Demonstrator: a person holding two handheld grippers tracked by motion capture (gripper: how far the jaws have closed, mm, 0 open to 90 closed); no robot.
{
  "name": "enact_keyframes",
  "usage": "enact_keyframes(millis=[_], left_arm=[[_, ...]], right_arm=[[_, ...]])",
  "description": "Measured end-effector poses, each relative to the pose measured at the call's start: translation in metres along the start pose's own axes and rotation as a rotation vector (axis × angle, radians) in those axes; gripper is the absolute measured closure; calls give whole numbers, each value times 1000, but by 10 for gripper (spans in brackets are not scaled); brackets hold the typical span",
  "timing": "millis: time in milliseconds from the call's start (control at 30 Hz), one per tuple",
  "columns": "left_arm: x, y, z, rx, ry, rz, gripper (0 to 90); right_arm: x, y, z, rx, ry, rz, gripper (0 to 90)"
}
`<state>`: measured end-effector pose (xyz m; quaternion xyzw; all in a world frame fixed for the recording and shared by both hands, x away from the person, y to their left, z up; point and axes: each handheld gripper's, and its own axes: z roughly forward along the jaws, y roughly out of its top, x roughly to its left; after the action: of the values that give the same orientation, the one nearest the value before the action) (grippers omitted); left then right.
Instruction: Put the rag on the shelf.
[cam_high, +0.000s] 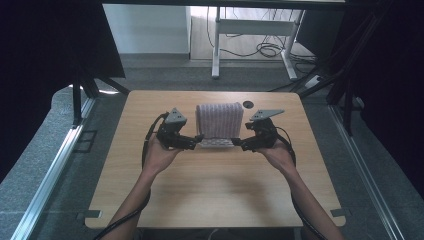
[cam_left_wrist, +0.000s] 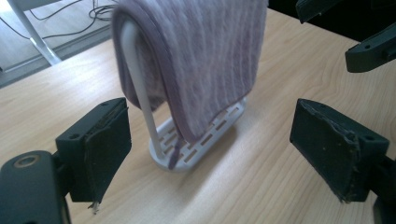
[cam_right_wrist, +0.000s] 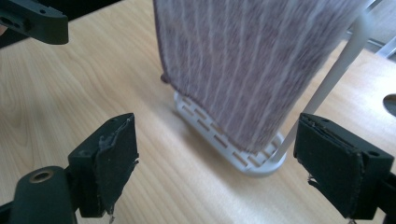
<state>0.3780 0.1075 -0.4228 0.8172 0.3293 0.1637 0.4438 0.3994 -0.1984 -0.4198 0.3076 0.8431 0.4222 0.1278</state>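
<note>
The step in hand looks like taking hold of the striped purple towel (cam_high: 219, 120) that hangs folded over a white rack (cam_left_wrist: 187, 149) just past the middle of the wooden table (cam_high: 215, 185), so both grippers should close in on its lower hem evenly, one from each end. The left gripper (cam_high: 198, 140) sits at the rack's nine o'clock and the right gripper (cam_high: 236, 143) at its three o'clock, each with jaws spread wide and nothing between the pads. In the left gripper view the towel's near corner (cam_left_wrist: 182, 140) droops to the slotted base at about twelve o'clock ahead of the jaws; a good grasp would pinch cloth alone, above the base and clear of the white upright (cam_left_wrist: 142, 93), lest the light rack tip or come along. The tabletop is pale wood, bare but for a dark round hole (cam_high: 248, 104) at the rack's one o'clock. Beyond, at twelve o'clock, grey carpet, a white desk frame (cam_high: 250, 30) and loose cables (cam_high: 265, 49); dark curtains flank both sides.
</note>
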Motion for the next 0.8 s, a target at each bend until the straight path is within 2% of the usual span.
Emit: enact_keyframes(millis=[233, 333, 500, 600, 800], left_arm=[[-14, -21, 5, 20, 7, 19, 124], [-19, -31, 6, 26, -4, 14, 124], [-27, -46, 10, 47, -5, 29, 124], [-32, -57, 14, 69, -7, 35, 118], [-39, -78, 22, 123, -11, 31, 102]], right_arm=[[10, -21, 4, 18, 7, -5, 135], [14, -30, 6, 32, 6, -10, 134], [20, -48, 12, 59, 24, -11, 132], [23, -59, 18, 81, 27, -20, 120], [25, -76, 29, 114, 44, -7, 52]])
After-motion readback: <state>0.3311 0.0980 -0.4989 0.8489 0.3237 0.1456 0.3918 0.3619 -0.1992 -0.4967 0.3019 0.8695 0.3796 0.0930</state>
